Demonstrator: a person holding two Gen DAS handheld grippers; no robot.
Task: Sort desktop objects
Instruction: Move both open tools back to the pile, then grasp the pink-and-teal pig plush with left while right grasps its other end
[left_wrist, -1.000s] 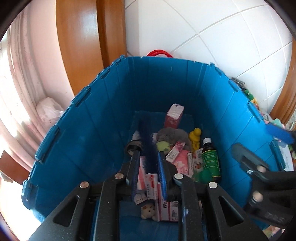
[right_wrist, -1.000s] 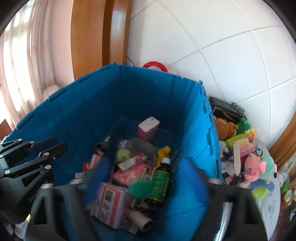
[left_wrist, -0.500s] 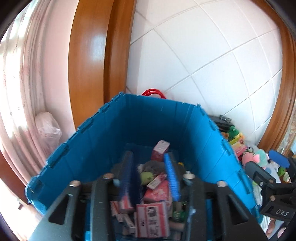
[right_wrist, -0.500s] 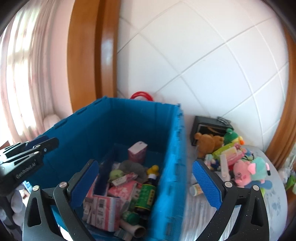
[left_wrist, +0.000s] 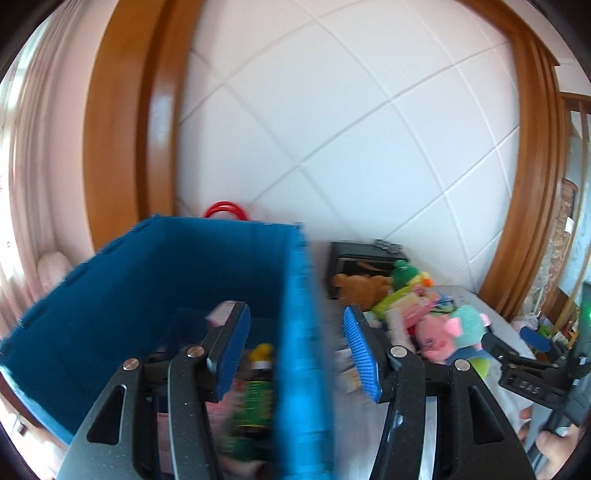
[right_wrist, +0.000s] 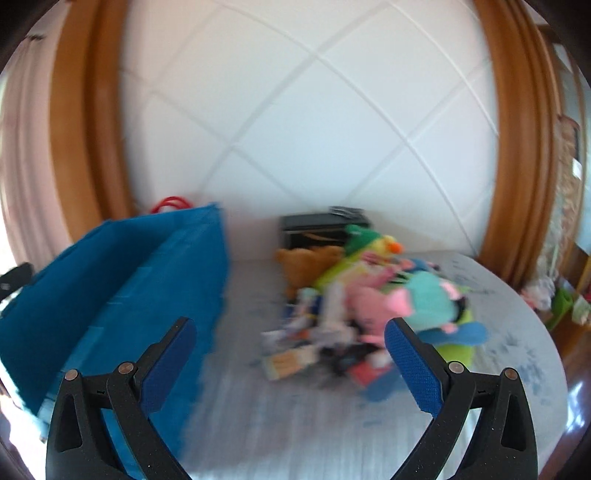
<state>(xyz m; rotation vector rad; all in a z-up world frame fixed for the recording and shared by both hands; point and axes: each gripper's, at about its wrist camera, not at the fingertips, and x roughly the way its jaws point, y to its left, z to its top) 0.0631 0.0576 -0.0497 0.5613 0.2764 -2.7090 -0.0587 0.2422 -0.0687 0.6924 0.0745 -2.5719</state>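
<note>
The blue bin (left_wrist: 147, 295) stands at the left and holds a dark green bottle (left_wrist: 255, 402), a small yellow duck (left_wrist: 262, 350) and pink boxes. My left gripper (left_wrist: 295, 354) hovers over the bin's right wall, jaws opening, nothing pressed between the pads. My right gripper (right_wrist: 291, 365) is wide open and empty over the grey tablecloth (right_wrist: 295, 424), pointing at a blurred toy pile with a pink pig plush (right_wrist: 380, 302), a brown teddy (right_wrist: 306, 262) and a green-hatted duck (right_wrist: 365, 240). In the left wrist view the right gripper (left_wrist: 532, 365) shows at the far right.
A black box (right_wrist: 317, 225) stands behind the toy pile against the white tiled wall. A red handle (left_wrist: 225, 210) sticks up behind the bin. Wooden frames flank the wall. Flat packets (right_wrist: 291, 358) lie at the pile's near edge. The bin (right_wrist: 147, 277) borders the cloth's left side.
Both views have swung right, from the bin's inside towards the toy pile. The left jaws went from nearly shut to apart. The right gripper has left the bin and now faces the table.
</note>
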